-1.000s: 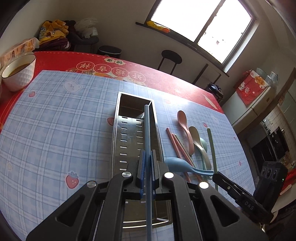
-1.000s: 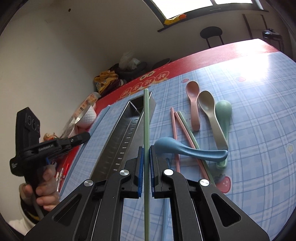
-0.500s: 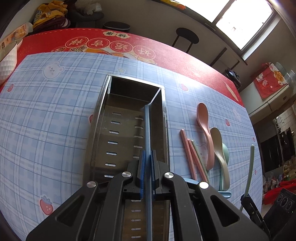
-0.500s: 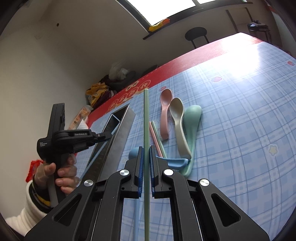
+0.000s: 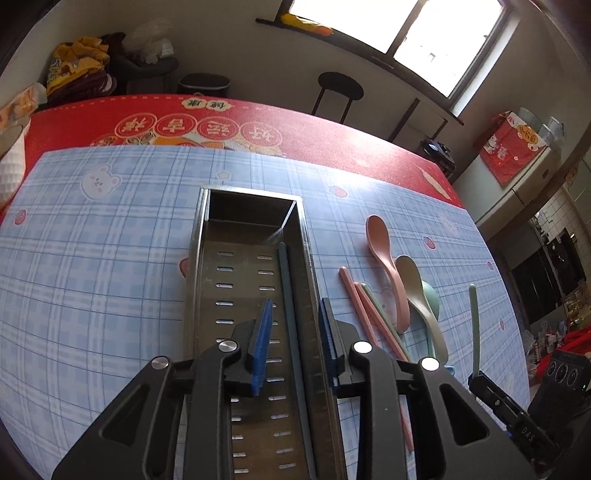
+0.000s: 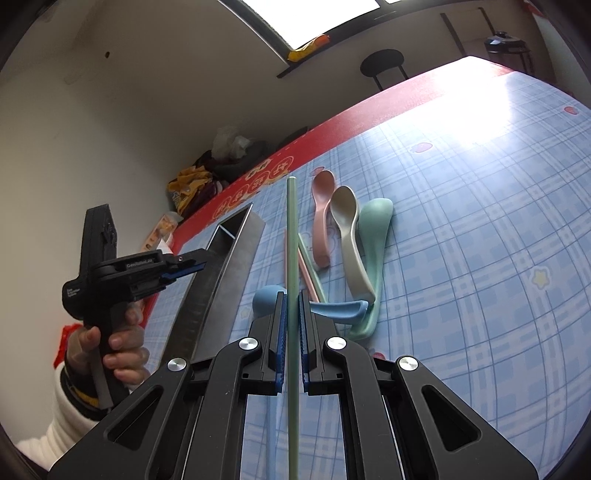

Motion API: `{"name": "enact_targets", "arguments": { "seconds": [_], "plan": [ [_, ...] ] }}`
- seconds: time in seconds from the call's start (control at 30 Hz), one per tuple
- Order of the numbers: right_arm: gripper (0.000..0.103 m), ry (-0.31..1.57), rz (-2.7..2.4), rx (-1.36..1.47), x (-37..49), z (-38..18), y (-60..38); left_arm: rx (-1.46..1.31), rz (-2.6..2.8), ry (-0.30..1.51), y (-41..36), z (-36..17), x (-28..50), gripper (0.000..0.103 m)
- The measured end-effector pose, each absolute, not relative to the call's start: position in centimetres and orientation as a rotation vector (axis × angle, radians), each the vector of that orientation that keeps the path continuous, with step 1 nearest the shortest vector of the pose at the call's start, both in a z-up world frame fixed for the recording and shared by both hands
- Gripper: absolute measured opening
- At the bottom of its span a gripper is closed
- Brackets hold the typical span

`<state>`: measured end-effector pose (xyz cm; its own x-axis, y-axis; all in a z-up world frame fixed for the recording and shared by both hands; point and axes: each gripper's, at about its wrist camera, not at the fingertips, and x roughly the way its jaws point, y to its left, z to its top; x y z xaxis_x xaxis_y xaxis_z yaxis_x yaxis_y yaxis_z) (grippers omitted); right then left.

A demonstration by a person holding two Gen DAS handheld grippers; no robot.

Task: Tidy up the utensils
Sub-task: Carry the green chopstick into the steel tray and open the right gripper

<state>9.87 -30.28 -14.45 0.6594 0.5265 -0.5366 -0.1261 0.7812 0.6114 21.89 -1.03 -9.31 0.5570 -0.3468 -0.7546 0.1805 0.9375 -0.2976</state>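
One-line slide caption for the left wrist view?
Left gripper open above the steel tray, blue chopstick lying inside.

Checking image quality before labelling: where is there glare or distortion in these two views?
Right wrist: sunlight washes out the far mat; window blown white. Left wrist: window overexposed, faint sheen on the tray wall. Both: fisheye bends the plaid lines.

A long tray [image 5: 195, 258] sits lengthwise on the counter [image 5: 92, 258], one chopstick [image 5: 290, 314] lying inside along its right wall. To its right, on the counter, lie loose chopsticks [image 5: 364, 310], with spoons [image 5: 388, 266] just beyond.
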Motion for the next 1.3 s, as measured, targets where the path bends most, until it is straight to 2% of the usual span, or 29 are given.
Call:
{"name": "enact_targets", "arguments": {
  "seconds": [0.03,0.1,0.2,0.3,0.37,0.6,1.03,1.3],
  "plan": [
    [0.006,0.772,0.389,0.568,9.9,-14.4,-30.0,-0.167,-0.305,0.889,-0.7,-8.8,21.1,0.035],
    [0.006,0.780,0.383,0.562,10.1,-14.3,-29.5,-0.116,-0.288,0.820,0.1,-8.3,19.6,0.054],
    [0.006,0.791,0.372,0.553,10.6,-14.1,-28.4,-0.066,-0.263,0.740,1.7,-8.2,17.7,0.070],
    [0.006,0.804,0.367,0.543,11.2,-13.8,-26.8,-0.017,-0.224,0.687,3.3,-8.7,16.6,0.086],
    [0.006,0.816,0.367,0.531,11.7,-13.6,-25.4,0.023,-0.191,0.657,4.2,-9.2,16.3,0.090],
    [0.006,0.859,0.349,0.463,13.9,-12.8,-19.6,0.031,-0.153,0.614,7.0,-10.3,15.9,0.097],
    [0.006,0.925,0.271,0.389,18.7,-13.3,-11.4,-0.134,-0.135,0.620,9.5,-10.0,15.3,0.097],
    [0.006,0.967,0.196,0.294,19.3,-14.5,-10.1,-0.201,-0.106,0.640,10.3,-10.3,15.7,0.097]
  ]
}}
